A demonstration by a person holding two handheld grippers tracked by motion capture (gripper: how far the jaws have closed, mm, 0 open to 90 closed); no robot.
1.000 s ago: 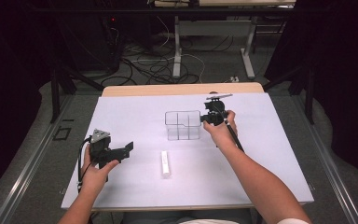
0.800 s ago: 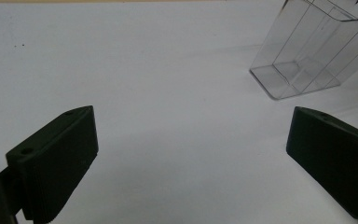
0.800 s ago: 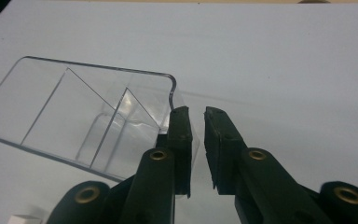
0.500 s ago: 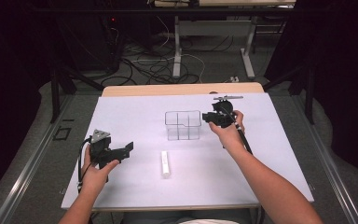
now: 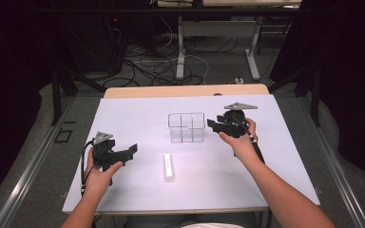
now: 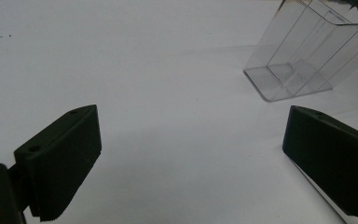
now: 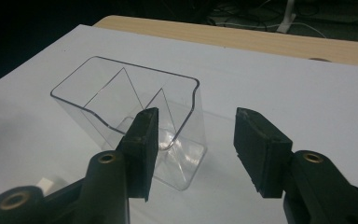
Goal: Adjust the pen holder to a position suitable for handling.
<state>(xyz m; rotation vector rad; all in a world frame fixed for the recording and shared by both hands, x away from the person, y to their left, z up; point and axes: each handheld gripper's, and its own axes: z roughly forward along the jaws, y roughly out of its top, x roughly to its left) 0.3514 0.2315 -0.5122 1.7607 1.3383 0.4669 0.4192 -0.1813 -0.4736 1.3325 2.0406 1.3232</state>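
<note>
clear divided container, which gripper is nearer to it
Right. The right gripper sits just off the clear divided container's right side, jaws open and not touching it. The left gripper is farther off, toward the table's near left, jaws open.

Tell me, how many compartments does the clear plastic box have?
3, as far as the clear walls show. In the clear plastic box, one long compartment lies on the left side in the high view, and two smaller ones on the right.

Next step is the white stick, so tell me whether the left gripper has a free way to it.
Probably yes. The left gripper stands open, and bare table lies between it and the white stick. The clear box sits farther back, out of the way.
</note>
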